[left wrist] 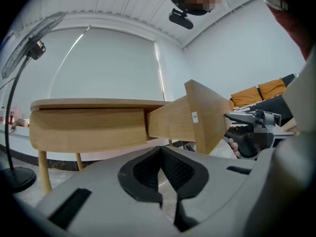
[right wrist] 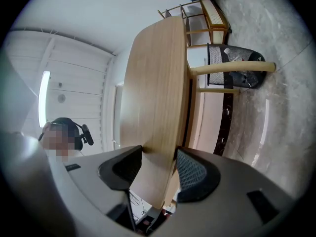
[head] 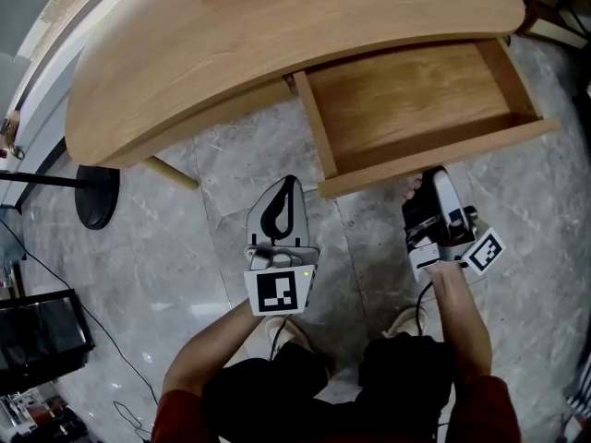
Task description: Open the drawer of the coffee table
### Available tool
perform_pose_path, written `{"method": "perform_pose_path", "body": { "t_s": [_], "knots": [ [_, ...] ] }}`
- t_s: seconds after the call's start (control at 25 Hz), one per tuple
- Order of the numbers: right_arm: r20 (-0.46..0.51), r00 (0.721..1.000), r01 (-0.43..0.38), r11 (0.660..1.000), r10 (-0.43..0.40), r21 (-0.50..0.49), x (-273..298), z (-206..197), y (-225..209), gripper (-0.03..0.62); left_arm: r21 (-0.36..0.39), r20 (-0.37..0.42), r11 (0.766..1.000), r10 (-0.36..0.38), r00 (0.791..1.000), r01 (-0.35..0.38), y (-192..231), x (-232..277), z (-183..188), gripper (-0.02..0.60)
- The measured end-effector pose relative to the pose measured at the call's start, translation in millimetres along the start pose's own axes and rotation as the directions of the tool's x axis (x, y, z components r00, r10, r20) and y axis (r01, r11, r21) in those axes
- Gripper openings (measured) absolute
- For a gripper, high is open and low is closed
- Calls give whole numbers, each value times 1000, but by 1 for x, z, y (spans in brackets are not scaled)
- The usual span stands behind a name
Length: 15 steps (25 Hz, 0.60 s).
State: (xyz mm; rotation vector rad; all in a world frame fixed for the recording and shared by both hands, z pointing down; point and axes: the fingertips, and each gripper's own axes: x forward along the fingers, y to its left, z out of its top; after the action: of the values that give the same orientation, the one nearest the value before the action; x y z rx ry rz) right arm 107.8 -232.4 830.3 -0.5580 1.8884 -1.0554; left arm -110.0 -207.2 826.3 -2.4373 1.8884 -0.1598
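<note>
Marble floor (head: 212, 183), wooden surface (head: 185, 72): drawer (head: 416, 100) stands well open.
The right claw (head: 432, 181) grips its front, the left claw (head: 288, 187) is clenched empty; little seems left.

The right gripper (right wrist: 159, 156) is clamping the wooden drawer front (right wrist: 157, 88), which is stretching away toward twelve o'clock. A black mesh bin (right wrist: 227, 53) is standing at two o'clock.

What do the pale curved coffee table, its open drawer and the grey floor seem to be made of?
Pale curved coffee table and open drawer: light wood or veneer, matte, visible grain. Grey floor: polished stone-look tiles, perhaps marble; white veining, seams, soft reflections.
</note>
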Motion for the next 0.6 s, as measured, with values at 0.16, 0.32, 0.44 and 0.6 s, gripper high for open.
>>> {"method": "perform_pose_path", "body": {
  "t_s": [0.16,0.32,0.44,0.6],
  "knots": [
    [-7,1000,-5,1000,5,7,-13,-5,7,219,7,-1,1000,-2,1000,2,1,-4,0,6],
    [-13,1000,-2,1000,2,11,-25,-10,3,222,12,-4,1000,-3,1000,3,1,-4,-5,6],
    [-18,1000,-11,1000,11,7,-27,-11,0,222,15,0,1000,-9,1000,9,-2,-3,-5,6],
    [-18,1000,-20,1000,20,-14,-29,-11,-2,225,11,0,1000,-11,1000,11,-4,-5,-4,6]
  ]
}}
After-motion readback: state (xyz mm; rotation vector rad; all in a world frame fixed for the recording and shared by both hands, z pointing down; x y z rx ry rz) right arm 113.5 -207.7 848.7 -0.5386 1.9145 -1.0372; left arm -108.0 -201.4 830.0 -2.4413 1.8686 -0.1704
